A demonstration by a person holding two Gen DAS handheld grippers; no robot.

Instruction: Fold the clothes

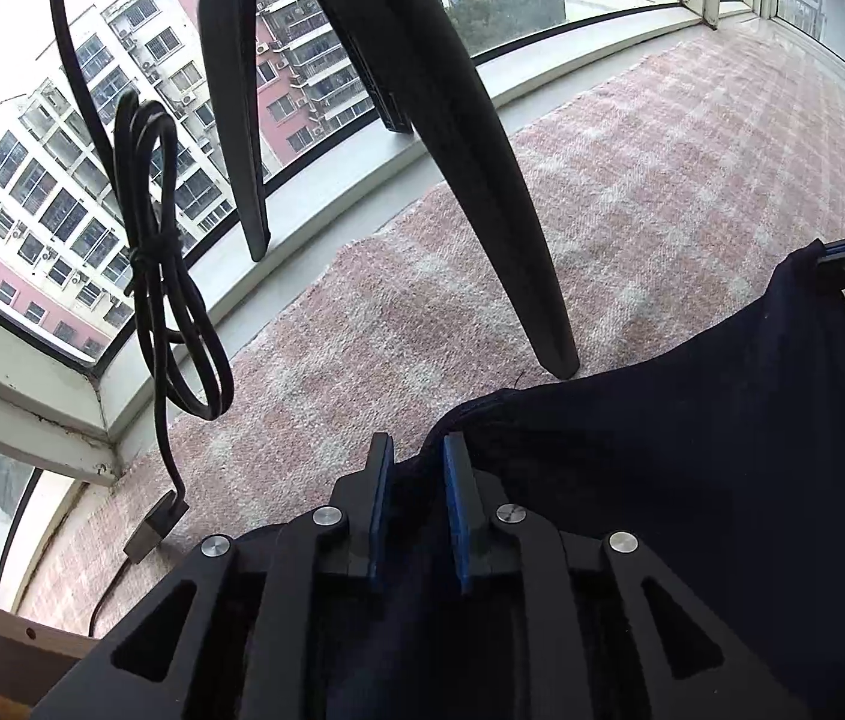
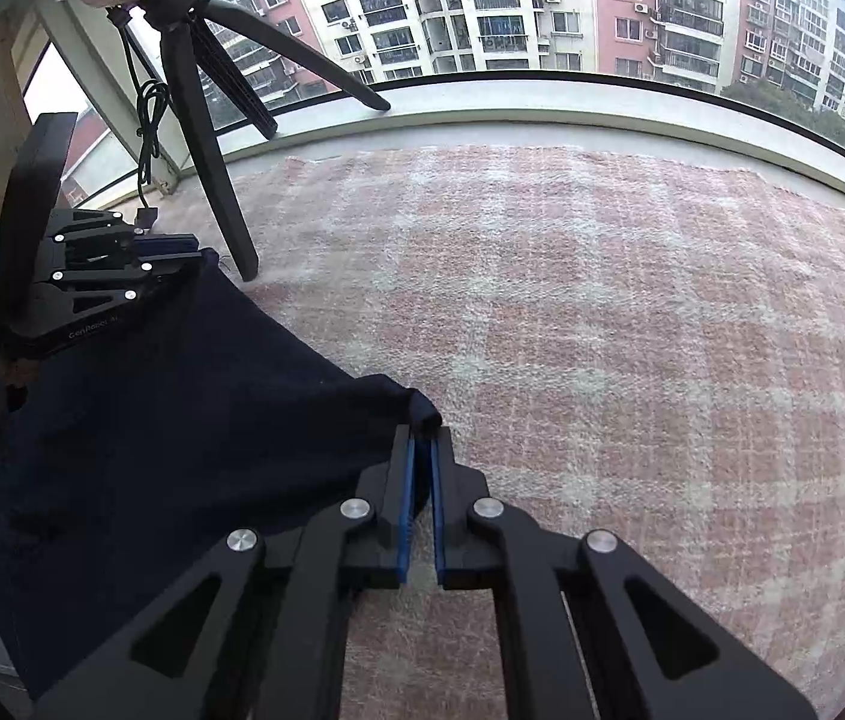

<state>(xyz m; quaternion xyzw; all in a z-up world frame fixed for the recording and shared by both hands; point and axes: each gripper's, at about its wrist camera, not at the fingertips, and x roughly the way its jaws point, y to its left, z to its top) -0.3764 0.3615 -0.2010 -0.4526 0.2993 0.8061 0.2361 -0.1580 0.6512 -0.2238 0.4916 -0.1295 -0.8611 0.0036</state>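
Note:
A dark navy garment (image 1: 692, 450) (image 2: 152, 420) hangs stretched between my two grippers above a pink checked blanket (image 2: 602, 330). In the left wrist view my left gripper (image 1: 418, 450) has the garment's edge bunched between its blue pads, which stand a little apart around the cloth. The right wrist view shows the same left gripper (image 2: 194, 247) holding one top corner at the far left. My right gripper (image 2: 424, 435) is shut on the other corner, which pokes out past its tips. It also shows at the right edge of the left wrist view (image 1: 830, 253).
A black tripod (image 1: 482, 180) (image 2: 212, 150) stands on the blanket (image 1: 662, 180) near the left gripper. A coiled black cable (image 1: 164, 240) with a plug (image 1: 155, 525) hangs beside it. A white windowsill (image 2: 542, 114) and glass bound the far side.

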